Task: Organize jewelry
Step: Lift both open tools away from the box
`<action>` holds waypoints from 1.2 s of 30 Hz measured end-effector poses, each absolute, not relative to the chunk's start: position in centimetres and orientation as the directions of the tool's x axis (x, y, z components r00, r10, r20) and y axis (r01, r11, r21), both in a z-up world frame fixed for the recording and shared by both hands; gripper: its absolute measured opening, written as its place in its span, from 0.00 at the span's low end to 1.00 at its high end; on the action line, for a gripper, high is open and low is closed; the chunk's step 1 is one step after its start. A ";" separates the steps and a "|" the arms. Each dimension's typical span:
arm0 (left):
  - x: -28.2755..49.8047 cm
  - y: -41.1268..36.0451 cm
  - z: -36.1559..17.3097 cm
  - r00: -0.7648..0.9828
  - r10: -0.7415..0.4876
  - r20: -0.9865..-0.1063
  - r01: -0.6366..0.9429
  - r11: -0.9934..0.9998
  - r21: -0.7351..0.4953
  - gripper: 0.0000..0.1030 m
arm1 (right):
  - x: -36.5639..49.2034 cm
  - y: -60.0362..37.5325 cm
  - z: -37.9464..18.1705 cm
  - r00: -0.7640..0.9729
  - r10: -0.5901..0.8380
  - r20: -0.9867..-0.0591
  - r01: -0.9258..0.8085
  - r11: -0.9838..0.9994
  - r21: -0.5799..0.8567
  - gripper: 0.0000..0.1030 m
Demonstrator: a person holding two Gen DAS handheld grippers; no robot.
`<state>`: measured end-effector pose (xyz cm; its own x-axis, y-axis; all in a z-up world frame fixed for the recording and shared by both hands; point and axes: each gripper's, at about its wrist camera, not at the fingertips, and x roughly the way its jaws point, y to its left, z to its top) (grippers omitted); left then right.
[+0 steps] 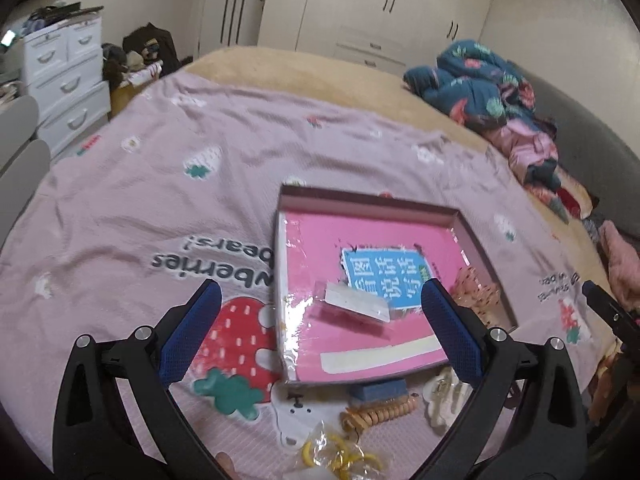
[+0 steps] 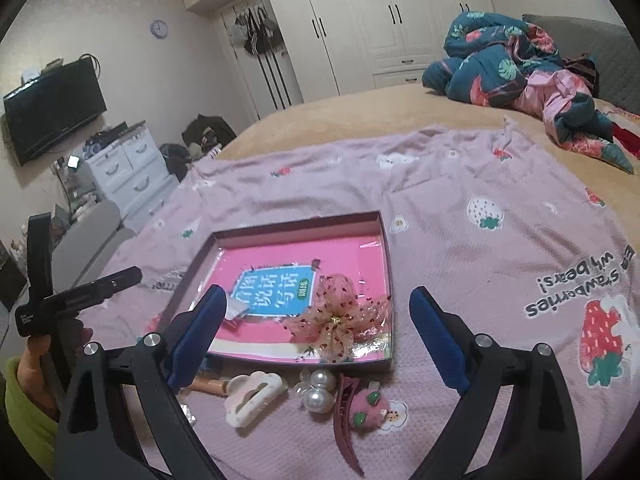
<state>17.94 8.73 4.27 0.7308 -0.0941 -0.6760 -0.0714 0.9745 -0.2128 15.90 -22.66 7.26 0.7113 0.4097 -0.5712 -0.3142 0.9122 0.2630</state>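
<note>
Hair clips (image 2: pixel 256 398) and pearls (image 2: pixel 319 390) loose on the bed just outside the near wall of the box (image 2: pixel 384 240), straight below the right gripper (image 2: pixel 316 336), both grippers' fingers wide open and empty, left gripper (image 1: pixel 320 328) over the box.

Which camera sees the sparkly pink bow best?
The right wrist view: the pink bow lies whole and unblocked in the box's near right corner. The left wrist view shows only a blurry scrap, mostly hidden behind a gripper finger.
</note>
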 end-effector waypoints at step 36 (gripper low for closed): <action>6.7 4.7 8.8 0.808 -0.081 -0.583 -0.014 0.988 -0.156 0.91 | 6.0 -23.7 11.7 0.765 0.422 -0.487 -0.402 0.903 0.152 0.94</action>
<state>6.70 4.68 8.76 0.8082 -0.0811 -0.5834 -0.0138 0.9876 -0.1564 6.03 -23.73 11.69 0.7646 0.4224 -0.4868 -0.4019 0.9030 0.1522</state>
